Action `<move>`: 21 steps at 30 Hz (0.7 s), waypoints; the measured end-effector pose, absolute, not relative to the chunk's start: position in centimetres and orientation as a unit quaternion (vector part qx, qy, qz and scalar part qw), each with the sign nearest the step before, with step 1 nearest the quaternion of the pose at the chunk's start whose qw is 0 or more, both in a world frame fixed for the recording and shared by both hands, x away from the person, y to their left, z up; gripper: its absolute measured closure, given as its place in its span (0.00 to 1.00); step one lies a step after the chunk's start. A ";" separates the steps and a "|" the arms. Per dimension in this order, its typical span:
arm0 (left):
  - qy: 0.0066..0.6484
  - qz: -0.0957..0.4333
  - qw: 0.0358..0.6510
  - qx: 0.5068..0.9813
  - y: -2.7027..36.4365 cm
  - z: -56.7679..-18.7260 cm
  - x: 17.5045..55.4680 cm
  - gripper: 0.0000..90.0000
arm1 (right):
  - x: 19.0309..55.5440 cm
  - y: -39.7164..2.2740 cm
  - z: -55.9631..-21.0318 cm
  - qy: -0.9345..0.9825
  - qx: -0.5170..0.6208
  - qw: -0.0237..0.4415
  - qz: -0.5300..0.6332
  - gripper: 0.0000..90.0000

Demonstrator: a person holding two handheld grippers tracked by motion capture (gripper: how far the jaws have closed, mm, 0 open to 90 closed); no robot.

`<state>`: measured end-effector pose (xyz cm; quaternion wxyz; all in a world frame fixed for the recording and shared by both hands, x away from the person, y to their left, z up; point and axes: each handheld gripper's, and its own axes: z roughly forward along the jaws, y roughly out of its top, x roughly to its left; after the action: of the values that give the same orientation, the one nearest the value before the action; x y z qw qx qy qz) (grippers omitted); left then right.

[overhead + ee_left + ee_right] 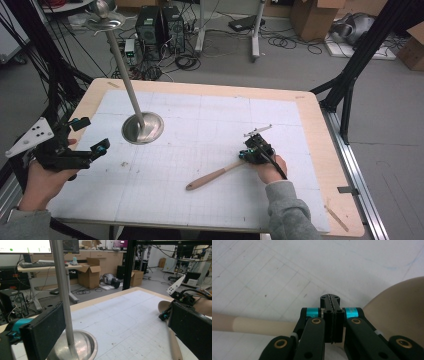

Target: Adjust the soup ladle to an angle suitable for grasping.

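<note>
The pale wooden spoon is lying on the white gridded table, at 5 o'clock from the steel stand's round base. The right gripper, jaws clenched together, is pressing over the spoon's neck. The left gripper, jaws released wide, is hovering at the table's 9 o'clock edge.

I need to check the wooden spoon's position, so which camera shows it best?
The high view: the whole wooden spoon lies on the mat. The right gripper view shows handle and bowl edge close up; the left gripper view shows parts of it.
</note>
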<state>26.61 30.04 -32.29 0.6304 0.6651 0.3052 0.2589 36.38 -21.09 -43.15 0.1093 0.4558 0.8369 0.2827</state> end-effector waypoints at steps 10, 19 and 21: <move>0.301 0.255 0.630 0.669 29.4 -32.3 27.1 0.02 | 33.8 -22.0 -42.9 0.840 0.457 0.109 0.273 1.00; 0.297 0.255 0.633 0.667 29.1 -31.9 27.4 0.02 | 31.7 -22.6 -43.0 0.839 0.458 0.108 0.276 1.00; 0.296 0.255 0.634 0.667 29.2 -31.9 27.5 0.02 | 31.3 -22.6 -43.0 0.838 0.459 0.109 0.275 1.00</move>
<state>27.47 29.16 -31.90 0.6338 0.6674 0.2961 0.2553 31.26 -22.60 -42.98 0.1095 0.4587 0.8379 0.2750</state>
